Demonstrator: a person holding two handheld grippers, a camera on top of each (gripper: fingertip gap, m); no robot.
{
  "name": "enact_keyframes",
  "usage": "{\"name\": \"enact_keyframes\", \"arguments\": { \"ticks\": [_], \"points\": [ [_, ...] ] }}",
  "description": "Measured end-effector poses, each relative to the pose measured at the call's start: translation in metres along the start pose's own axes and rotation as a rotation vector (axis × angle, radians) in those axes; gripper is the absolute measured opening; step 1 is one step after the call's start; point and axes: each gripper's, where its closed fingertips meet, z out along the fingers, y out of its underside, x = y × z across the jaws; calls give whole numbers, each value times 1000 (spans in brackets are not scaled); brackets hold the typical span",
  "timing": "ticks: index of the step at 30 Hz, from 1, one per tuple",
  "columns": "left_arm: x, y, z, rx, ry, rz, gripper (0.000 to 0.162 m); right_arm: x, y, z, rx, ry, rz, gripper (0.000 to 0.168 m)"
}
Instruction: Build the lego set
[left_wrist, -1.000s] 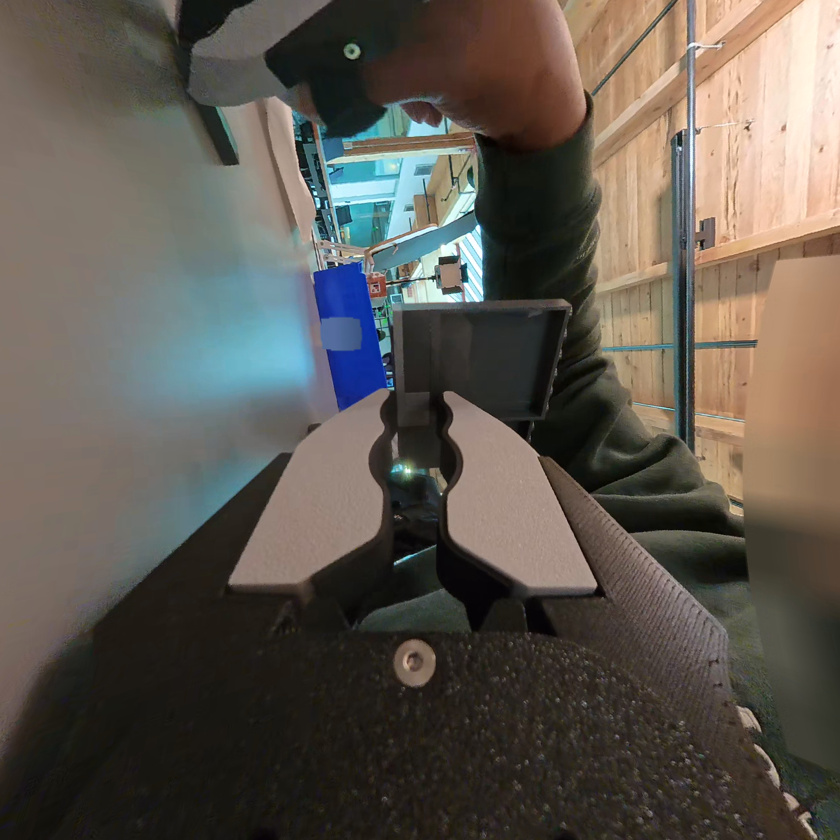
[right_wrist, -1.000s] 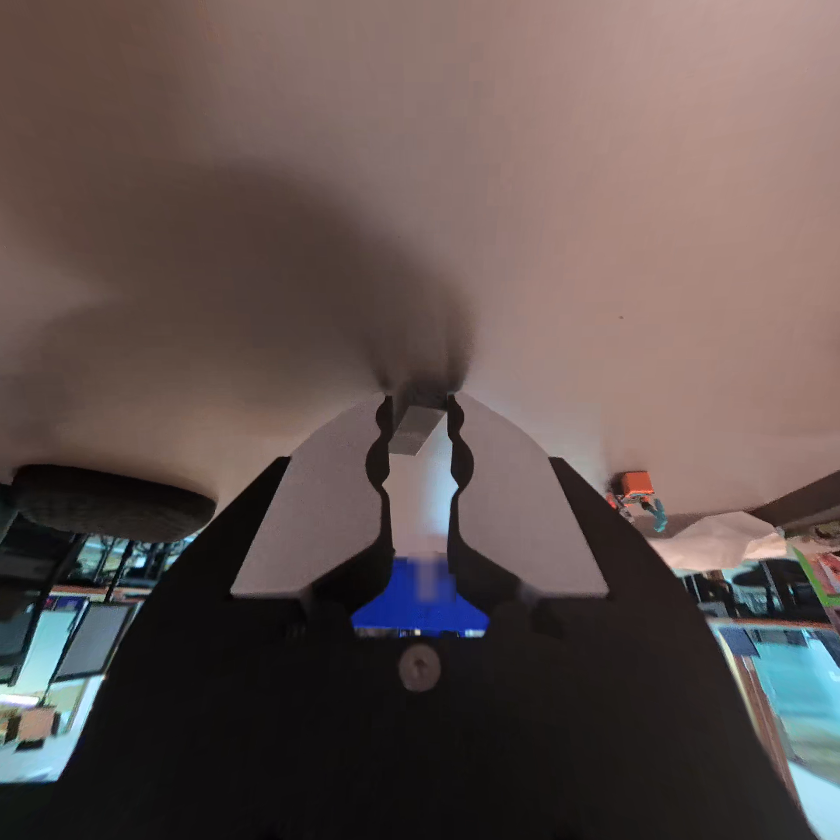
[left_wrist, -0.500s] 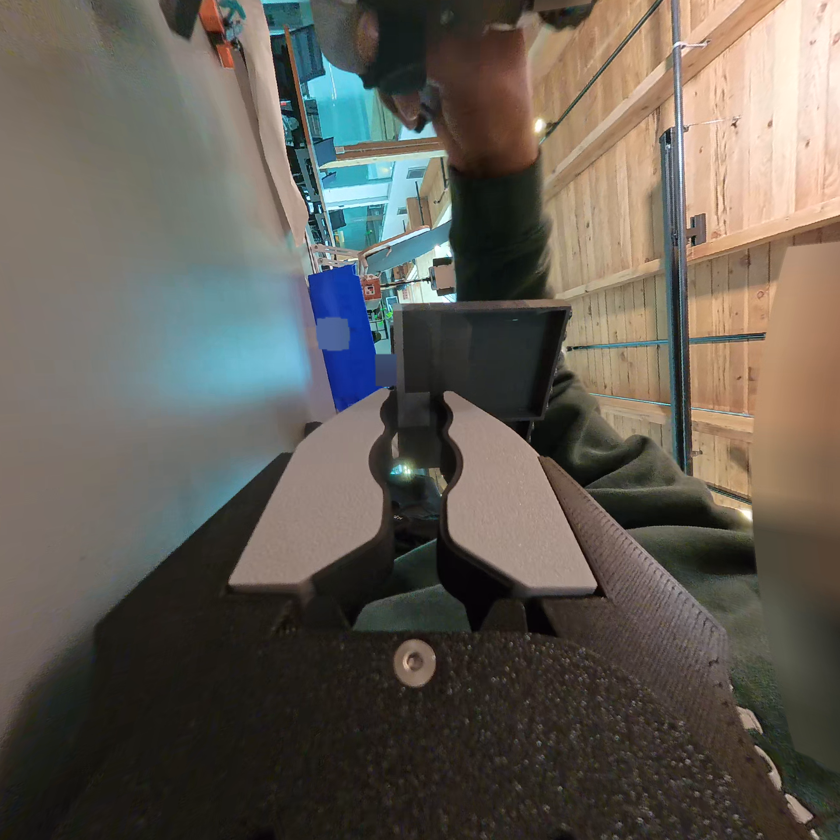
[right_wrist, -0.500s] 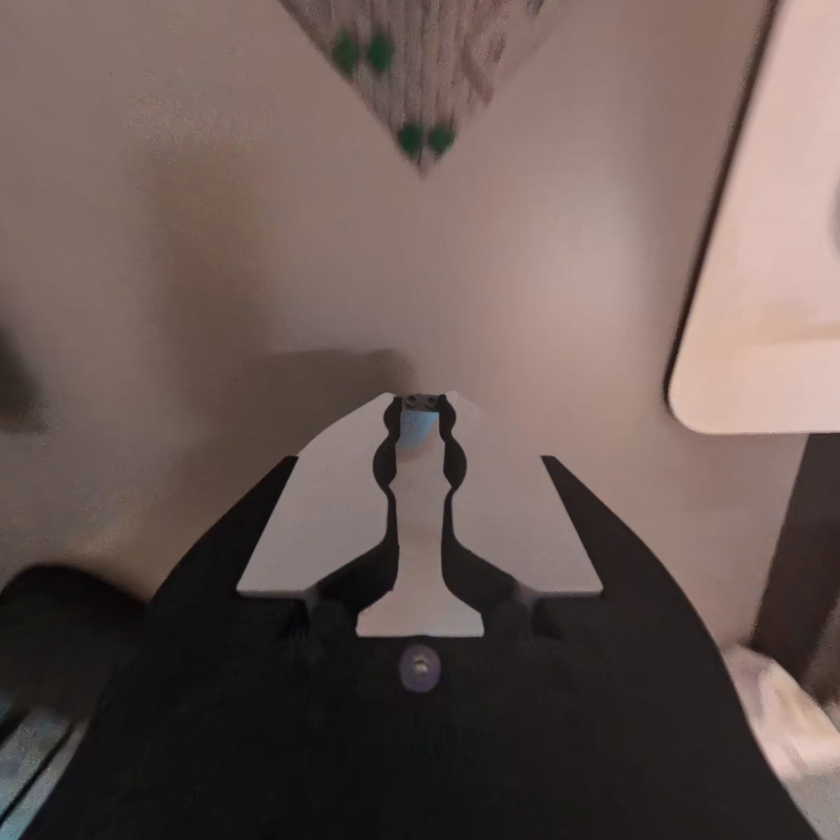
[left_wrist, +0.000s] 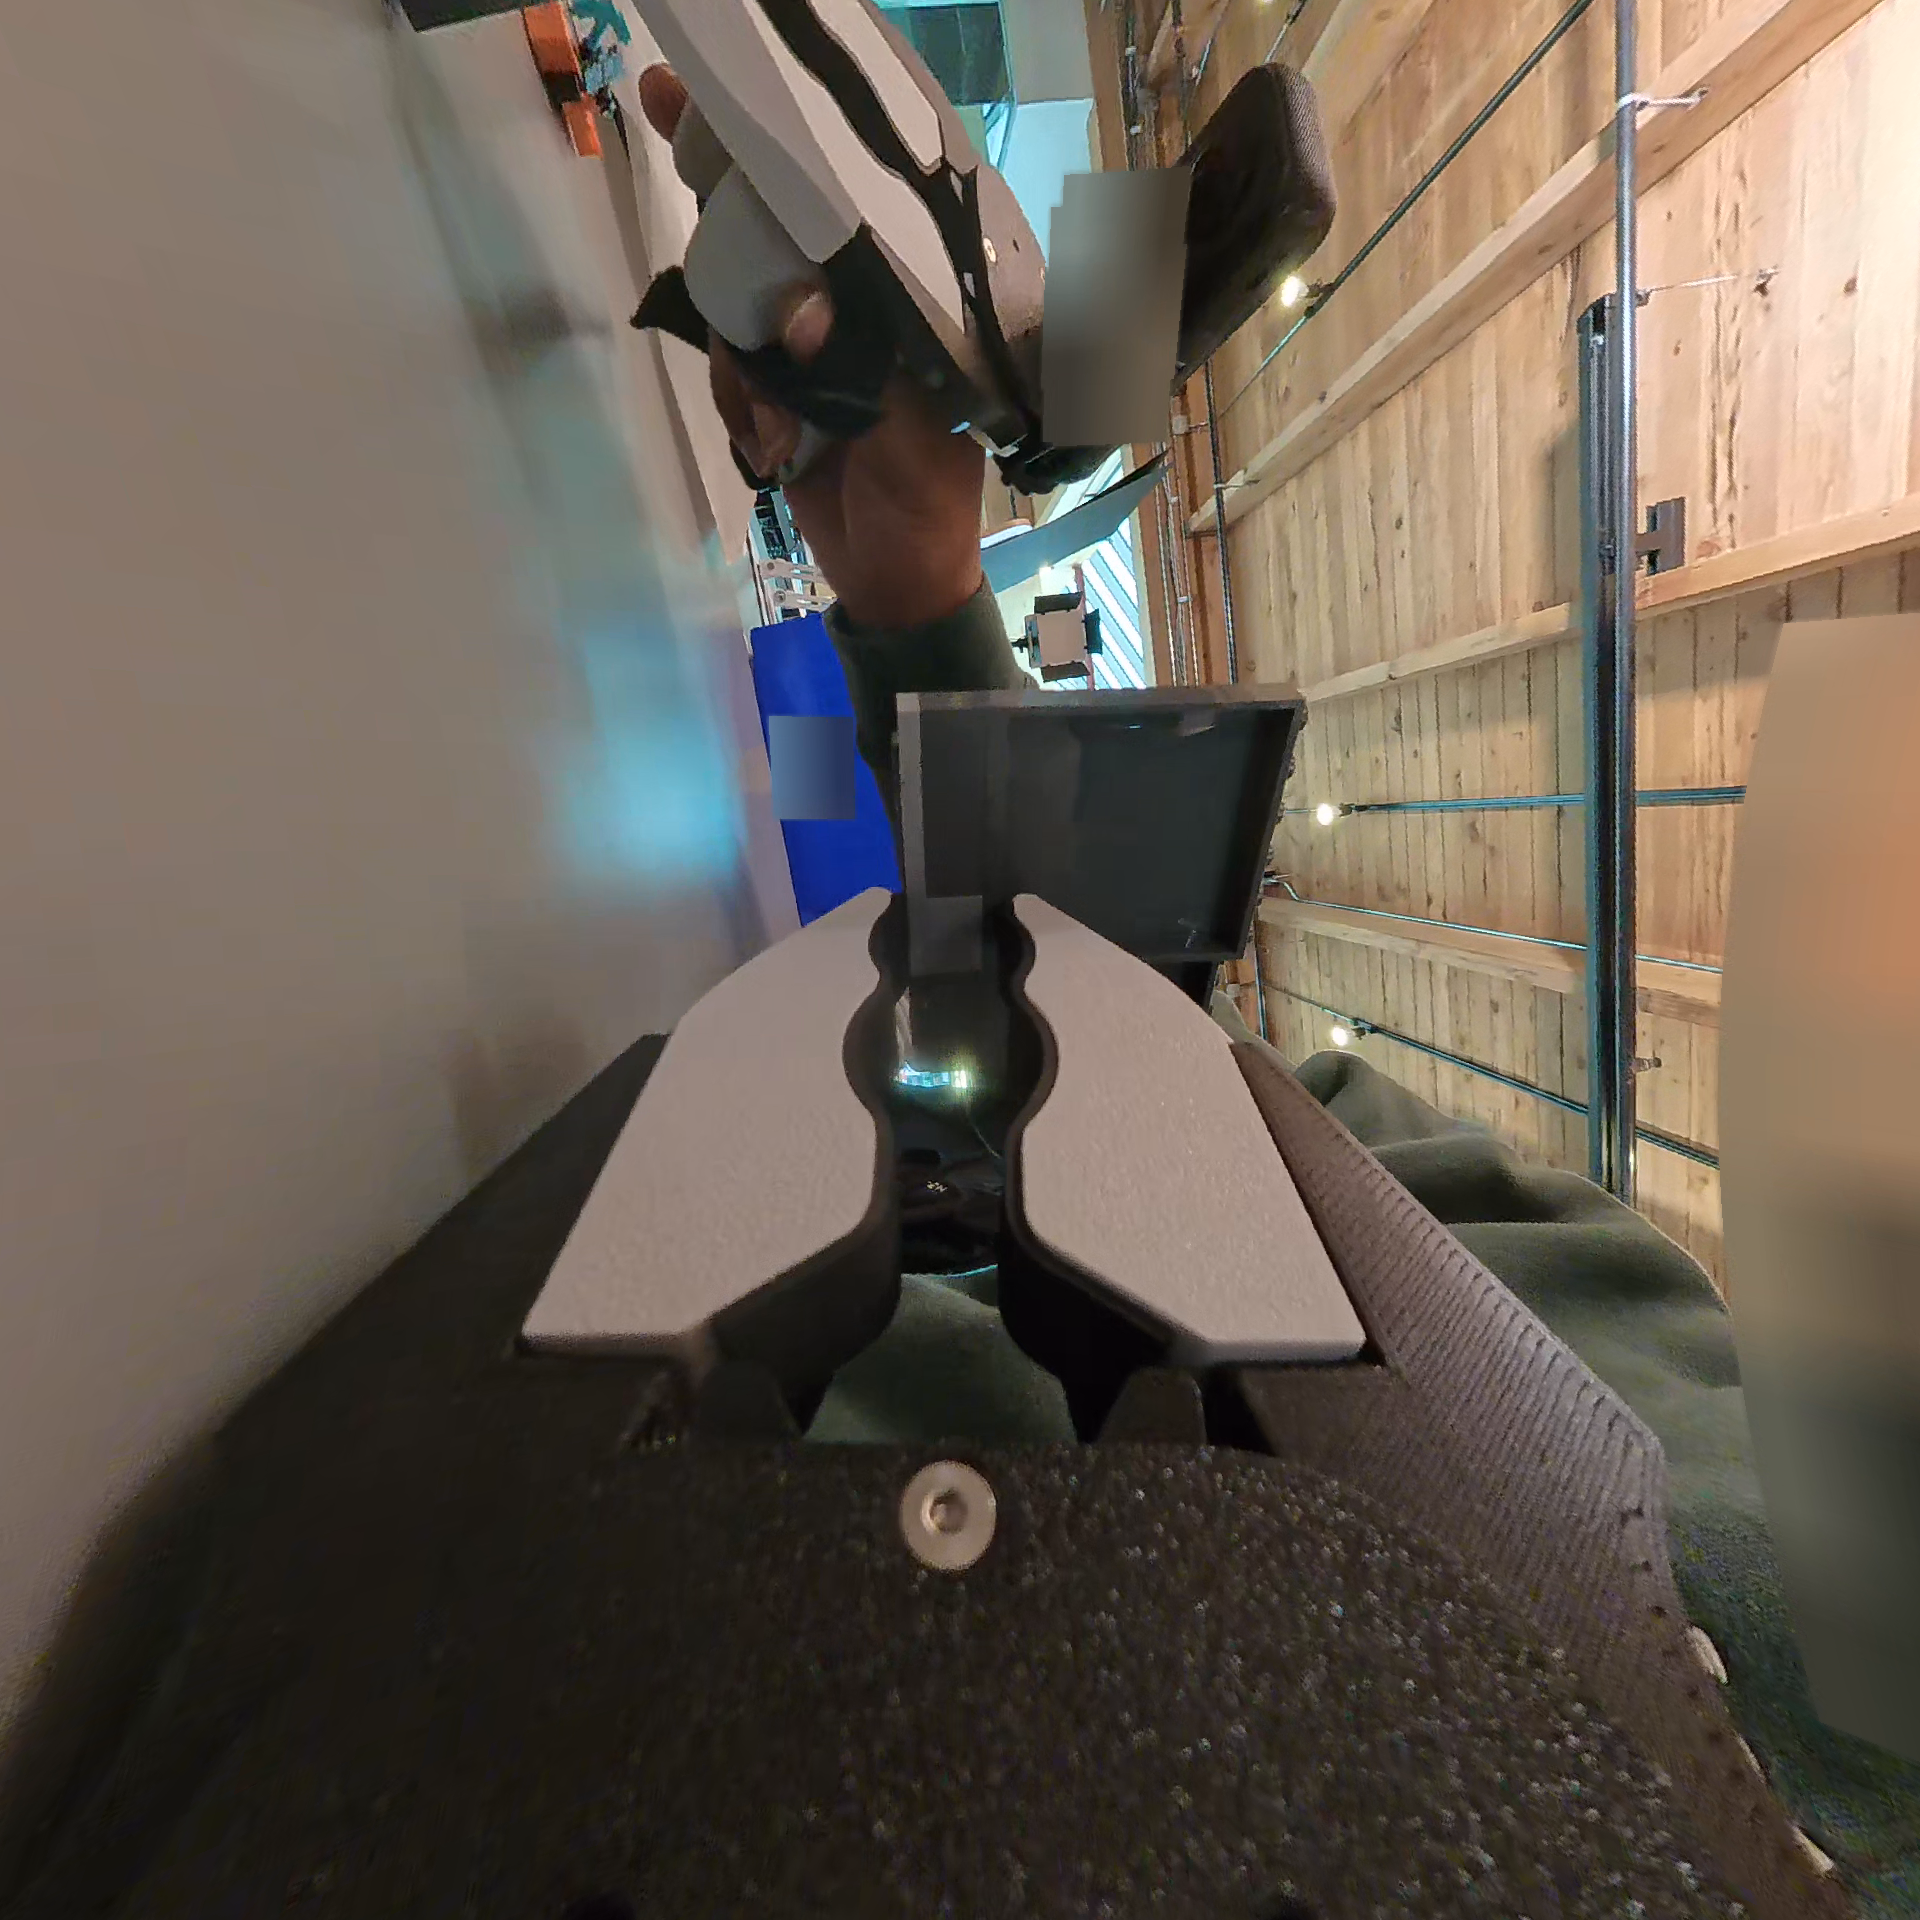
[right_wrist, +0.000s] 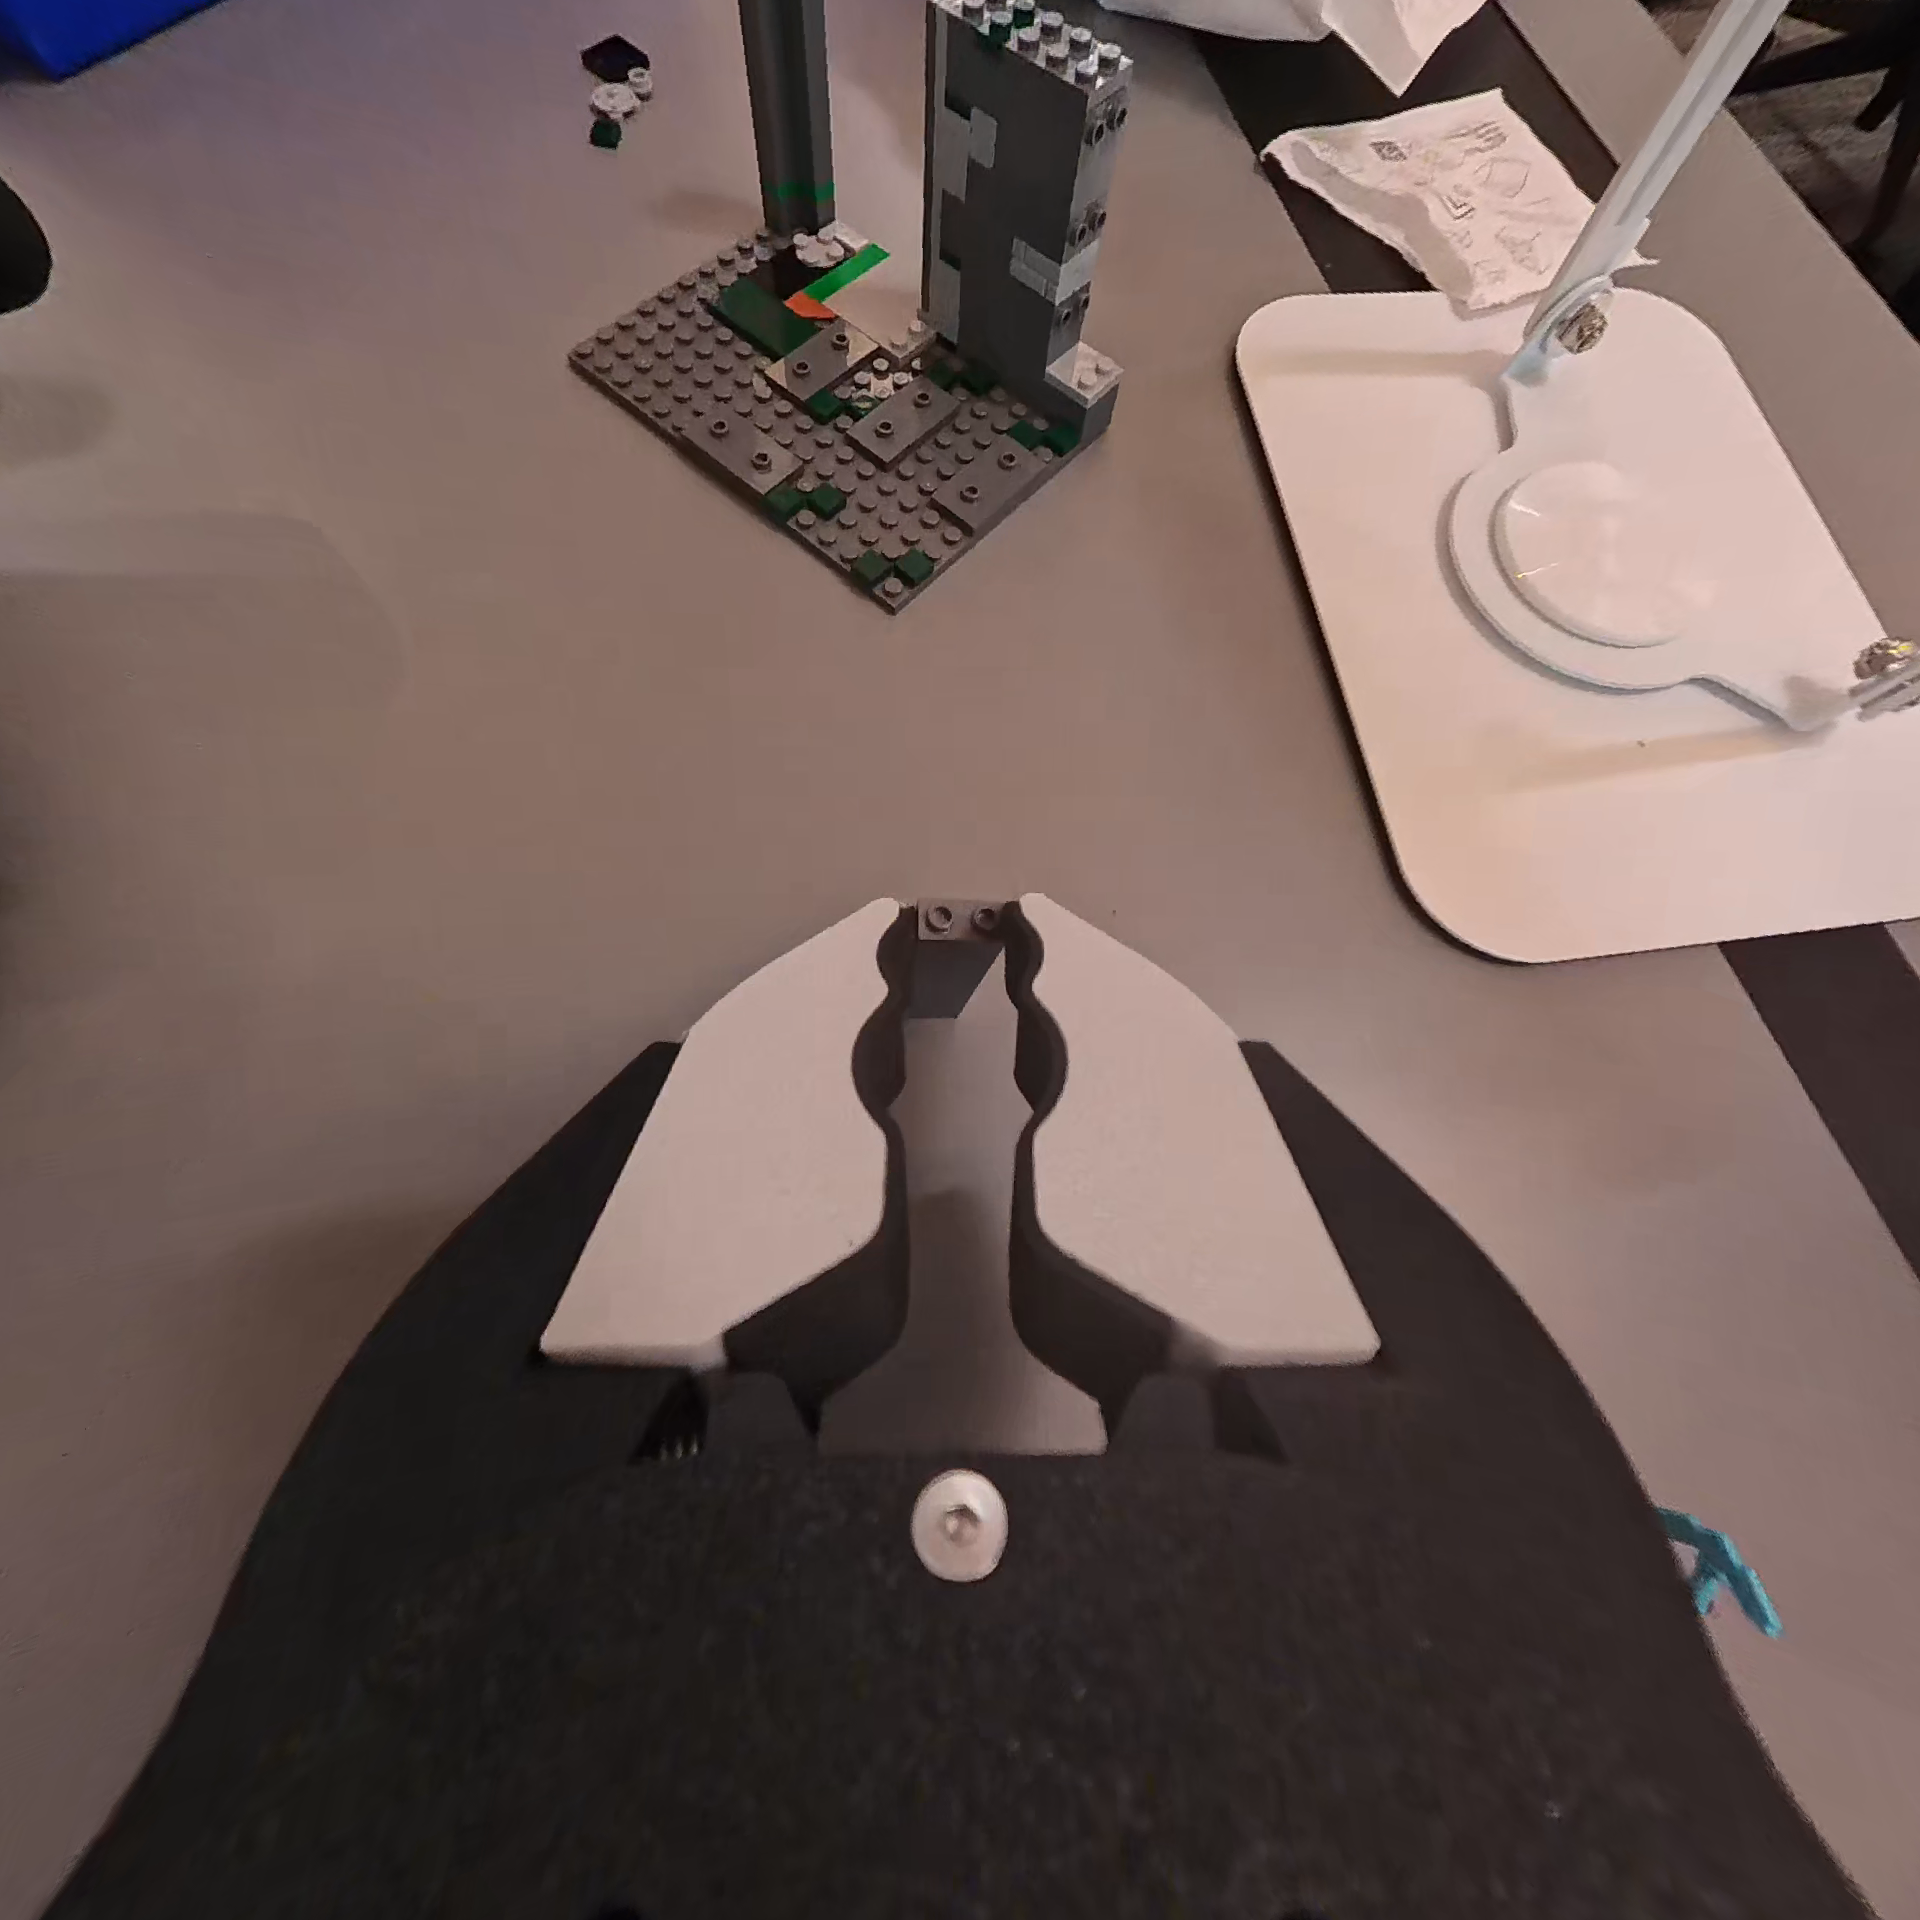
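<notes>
The right claw (right_wrist: 961, 914) is closed on a small dark grey brick (right_wrist: 954, 951) pinched at its tips with two studs facing the camera, held above the grey surface (right_wrist: 416, 727) well short of the lego build (right_wrist: 862, 343), a studded grey baseplate with a tall grey wall and a slim dark column. To the right of the build lies a white tray (right_wrist: 1558, 831), and beyond it a few loose pieces (right_wrist: 615, 96). The left claw (left_wrist: 943, 914) is closed on a large dark grey panel piece (left_wrist: 1091, 821) gripped by one edge, far from the build and beside the surface's edge.
</notes>
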Motion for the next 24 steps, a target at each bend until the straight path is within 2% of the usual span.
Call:
{"name": "enact_keyframes", "arguments": {
  "ticks": [11, 19, 22, 24],
  "points": [
    [-2, -4, -2, 25, -10, -7, 16, -4, 2, 1, -86, -37, -14, 22],
    [-2, -5, -2, 28, -7, -11, 15, -4, 6, -5, -217, -55, -44, 28],
    [-3, -5, -2, 26, -8, -11, 16, -7, 6, -11, -315, -89, -120, 27],
    [-3, -4, -2, 22, -8, -11, 16, -12, 3, -15, -371, -149, -242, 26]
  ]
}}
